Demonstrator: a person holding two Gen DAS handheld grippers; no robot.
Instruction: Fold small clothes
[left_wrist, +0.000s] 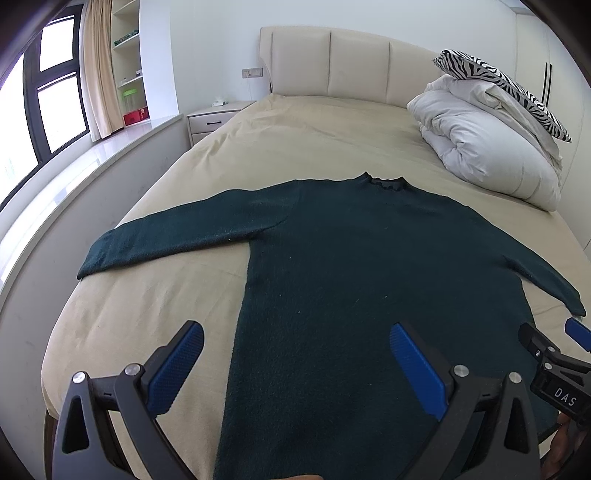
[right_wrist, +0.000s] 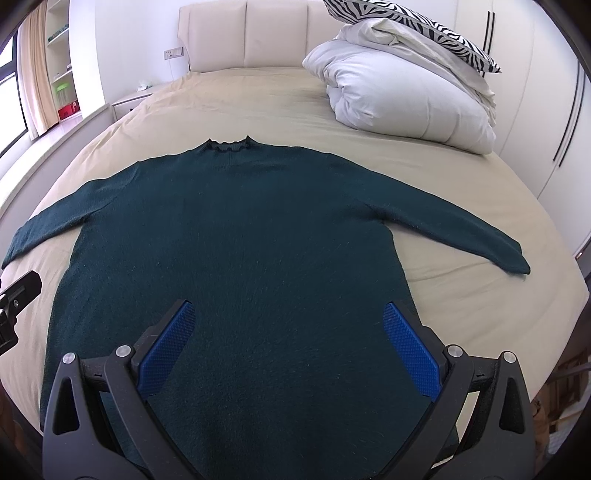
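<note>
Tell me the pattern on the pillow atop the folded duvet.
Black-and-white zebra stripes on the pillow; clearest in the left wrist view.

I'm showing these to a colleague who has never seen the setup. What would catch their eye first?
A dark green sweater lies flat, sleeves spread, collar away from the cameras, across a beige bed. At the far right of the bed, a folded white duvet carries a zebra-print pillow. In the foreground, the open left gripper and right gripper hover above the hem, holding nothing.
</note>
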